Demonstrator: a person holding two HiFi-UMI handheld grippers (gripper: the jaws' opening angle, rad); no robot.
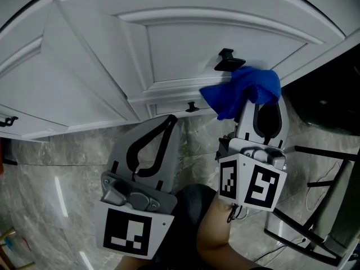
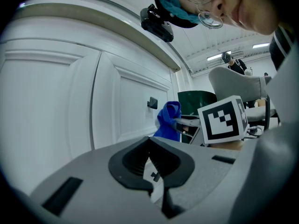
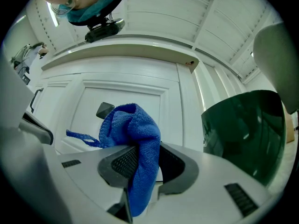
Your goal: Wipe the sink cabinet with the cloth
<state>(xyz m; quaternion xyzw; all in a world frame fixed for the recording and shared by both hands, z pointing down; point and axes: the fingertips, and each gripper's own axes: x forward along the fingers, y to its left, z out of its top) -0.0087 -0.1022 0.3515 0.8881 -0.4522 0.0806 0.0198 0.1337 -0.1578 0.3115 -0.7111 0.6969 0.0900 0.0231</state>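
While left gripper (image 2: 149, 141) sits clenched empty, right gripper (image 3: 139, 149) fingers (image 3: 121, 161) clamp fuzzy blue cloth (image 3: 133, 125).

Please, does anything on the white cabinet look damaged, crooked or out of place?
Nothing stands out. The cabinet door looks whole, the black knob is in place, and the blue cloth is bunched in the right hand-held gripper.

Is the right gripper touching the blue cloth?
Touching. The right gripper view shows the cloth pinched between the jaws of the right gripper, with its end hanging down through them.
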